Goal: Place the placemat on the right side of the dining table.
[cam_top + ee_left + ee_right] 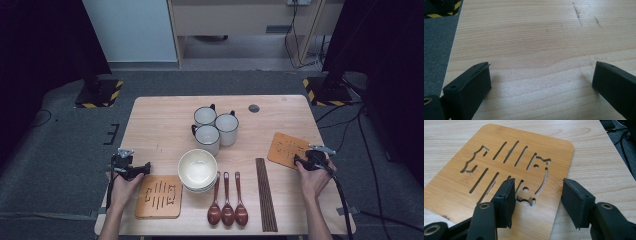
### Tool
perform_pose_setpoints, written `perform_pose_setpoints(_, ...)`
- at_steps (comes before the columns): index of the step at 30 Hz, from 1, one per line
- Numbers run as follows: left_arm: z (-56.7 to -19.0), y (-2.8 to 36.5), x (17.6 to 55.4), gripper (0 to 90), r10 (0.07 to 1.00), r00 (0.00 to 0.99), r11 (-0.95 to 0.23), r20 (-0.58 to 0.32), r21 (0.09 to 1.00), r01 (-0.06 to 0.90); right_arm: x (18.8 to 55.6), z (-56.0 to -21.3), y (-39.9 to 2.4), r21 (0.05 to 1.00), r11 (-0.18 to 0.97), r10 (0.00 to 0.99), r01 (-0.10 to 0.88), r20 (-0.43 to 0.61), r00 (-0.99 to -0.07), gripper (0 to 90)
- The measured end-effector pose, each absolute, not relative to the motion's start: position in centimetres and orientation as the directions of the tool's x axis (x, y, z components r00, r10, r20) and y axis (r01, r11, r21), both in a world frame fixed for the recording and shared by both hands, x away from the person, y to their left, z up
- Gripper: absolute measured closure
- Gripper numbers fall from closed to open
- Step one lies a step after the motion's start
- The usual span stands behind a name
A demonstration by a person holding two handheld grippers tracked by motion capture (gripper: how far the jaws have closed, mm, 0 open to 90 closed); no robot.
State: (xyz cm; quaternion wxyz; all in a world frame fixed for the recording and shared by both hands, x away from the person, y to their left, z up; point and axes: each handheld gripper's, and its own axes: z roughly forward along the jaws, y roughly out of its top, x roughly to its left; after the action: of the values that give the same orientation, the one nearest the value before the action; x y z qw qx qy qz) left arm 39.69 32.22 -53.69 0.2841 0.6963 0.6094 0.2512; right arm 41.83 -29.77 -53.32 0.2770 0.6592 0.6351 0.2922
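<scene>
Fingers (505, 197) of your right gripper (537, 195) sit open over the wooden mat's (499, 170) edge, holding nothing.

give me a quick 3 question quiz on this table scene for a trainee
1. How many white ceramic mugs stand on the light wooden table?
2. True or false: the right tool has its jaws open over the edge of a cut-out bamboo mat.
3. Which lies between the three dark brown wooden spoons and the right hand: A) the stacked white bowls, B) the bundle of dark chopsticks, C) the other bamboo mat?

Key: 1. three. 2. true; one jaw is over the mat, the other beside its edge. 3. B.
</scene>
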Motion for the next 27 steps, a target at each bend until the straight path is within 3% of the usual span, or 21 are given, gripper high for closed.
perform_pose_setpoints(27, -53.7, 32.2, 39.7, 1.1, 0.991, 0.132, -0.097, 0.004, 0.701, 0.706, 41.8, -53.2, -32.1, 0.733, 0.041, 0.994, 0.679, 0.042, -0.105, 47.4)
